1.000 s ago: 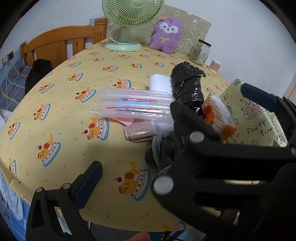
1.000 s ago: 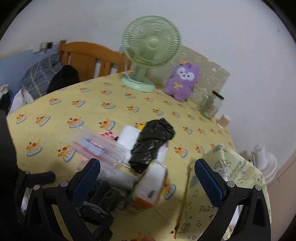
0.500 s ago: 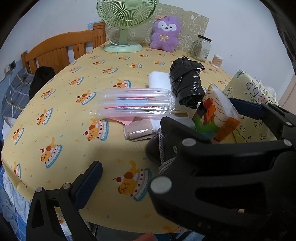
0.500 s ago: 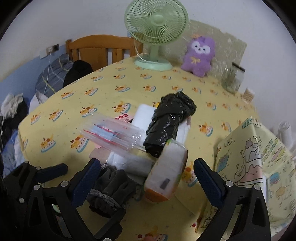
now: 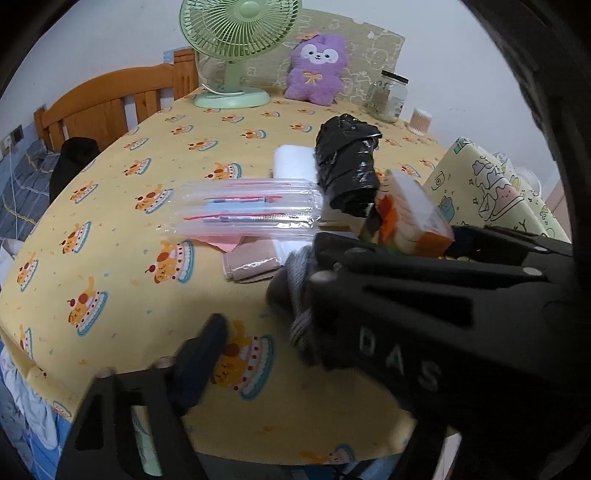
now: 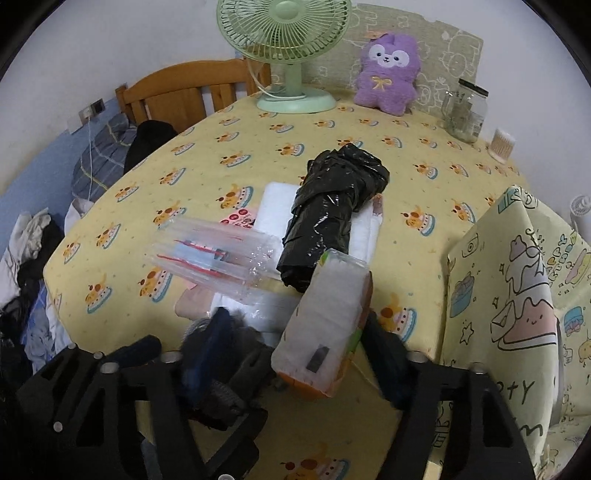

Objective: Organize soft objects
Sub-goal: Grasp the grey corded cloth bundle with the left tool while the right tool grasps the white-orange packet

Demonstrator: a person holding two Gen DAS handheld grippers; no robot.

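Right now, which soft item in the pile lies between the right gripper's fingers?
The tissue pack, clear plastic with orange base, stands between the closing right gripper; the black plastic bundle and air-cushion pouch lie farther off.

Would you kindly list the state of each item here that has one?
Right tool: jaws closing around the tissue pack, not yet pressing.
Left tool: jaws closing, nothing seen gripped.
Glass jar: upright, lid on.
Fan: upright; running or not, cannot tell.
Black bag bundle: rolled, lying on white foam.
Plush toy: sitting upright.
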